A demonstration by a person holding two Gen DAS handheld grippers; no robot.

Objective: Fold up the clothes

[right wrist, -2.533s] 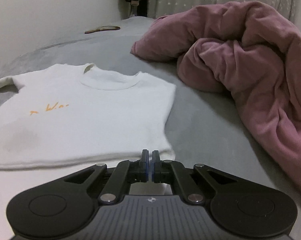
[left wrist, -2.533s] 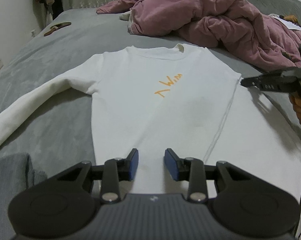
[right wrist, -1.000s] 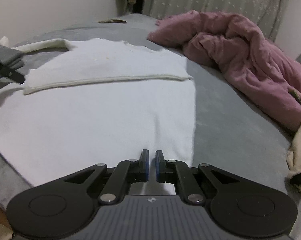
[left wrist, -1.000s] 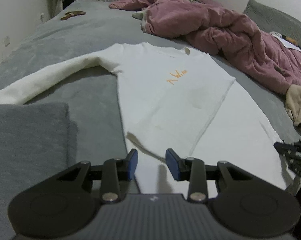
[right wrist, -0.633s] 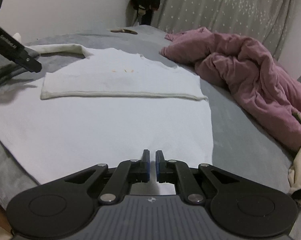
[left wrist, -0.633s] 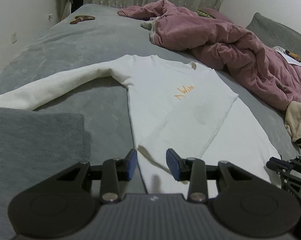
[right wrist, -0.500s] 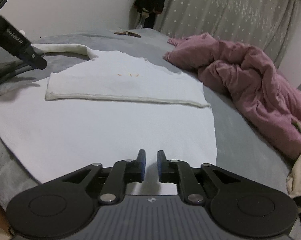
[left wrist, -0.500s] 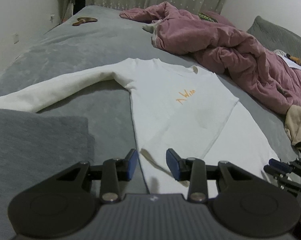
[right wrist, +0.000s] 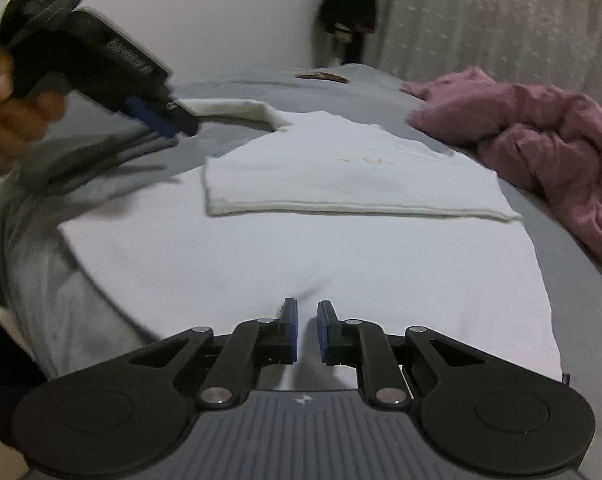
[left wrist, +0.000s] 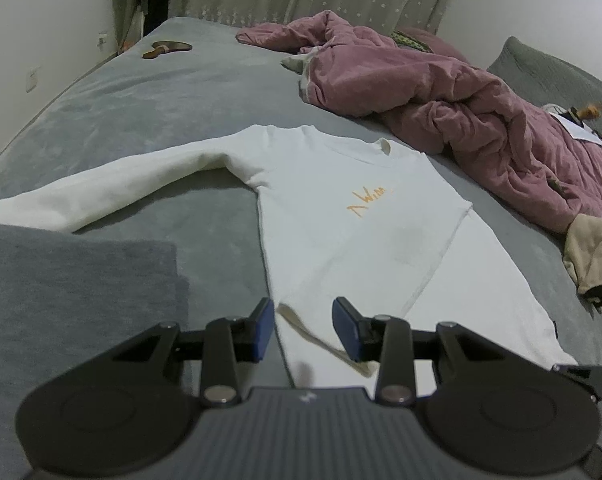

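Observation:
A white long-sleeved shirt (left wrist: 341, 220) with orange lettering lies flat on the grey bed (left wrist: 181, 92). One side is folded over the body, and its left sleeve (left wrist: 101, 192) stretches out to the left. My left gripper (left wrist: 303, 328) is open and empty, just above the shirt's near hem corner. My right gripper (right wrist: 307, 330) is open by a narrow gap and empty, over the shirt's (right wrist: 341, 248) near edge. The left gripper also shows at the upper left of the right wrist view (right wrist: 161, 120), raised above the bed.
A crumpled pink blanket (left wrist: 441, 96) lies at the back right, also in the right wrist view (right wrist: 541, 148). A beige garment (left wrist: 593, 256) lies at the right. A folded grey cloth (left wrist: 61, 280) lies at the near left. A small brown object (left wrist: 167, 48) rests far back.
My right gripper let go of the shirt's edge and its jaws opened a little. My left gripper has risen and pulled back, staying open. The shirt's right side lies folded over.

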